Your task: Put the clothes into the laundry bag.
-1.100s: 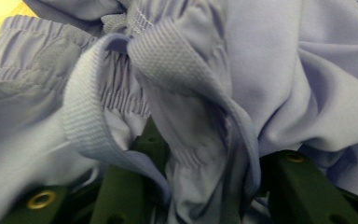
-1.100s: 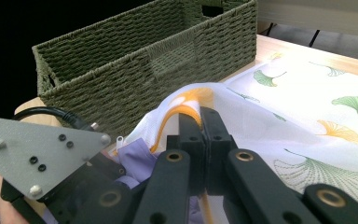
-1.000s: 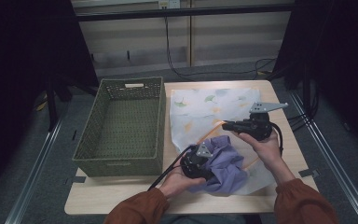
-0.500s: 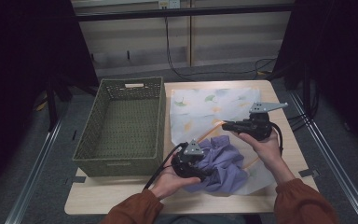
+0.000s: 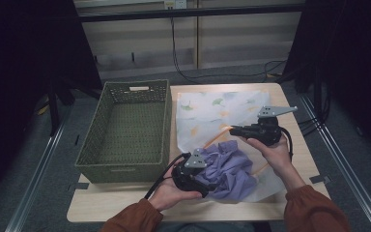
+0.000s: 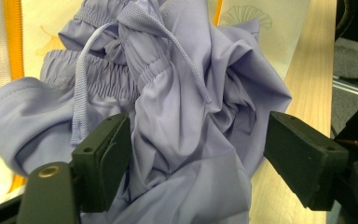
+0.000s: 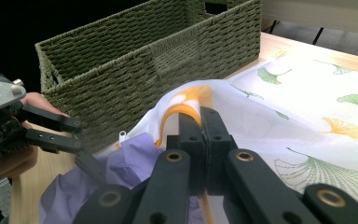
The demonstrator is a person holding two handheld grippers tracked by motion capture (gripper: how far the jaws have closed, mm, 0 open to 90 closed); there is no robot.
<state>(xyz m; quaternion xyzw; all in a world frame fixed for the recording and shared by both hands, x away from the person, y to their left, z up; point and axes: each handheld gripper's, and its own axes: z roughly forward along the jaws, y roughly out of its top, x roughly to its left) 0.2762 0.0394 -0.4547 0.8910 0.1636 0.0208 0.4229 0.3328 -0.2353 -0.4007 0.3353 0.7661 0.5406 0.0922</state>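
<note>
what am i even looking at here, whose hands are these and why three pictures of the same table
A person sits at a wooden table and holds a hand tool with two black jaws in each hand. The high view looks down from above. The other two pictures come from small cameras riding on each tool, looking along its jaws.

On the table stand a green woven basket and a white mesh bag printed with leaves, with crumpled lilac shorts on it.

The left gripper has just been opening; its jaws stand apart around the shorts, not pinching them. The right gripper is shut on the mesh bag's orange-trimmed edge, lifting it.
</note>
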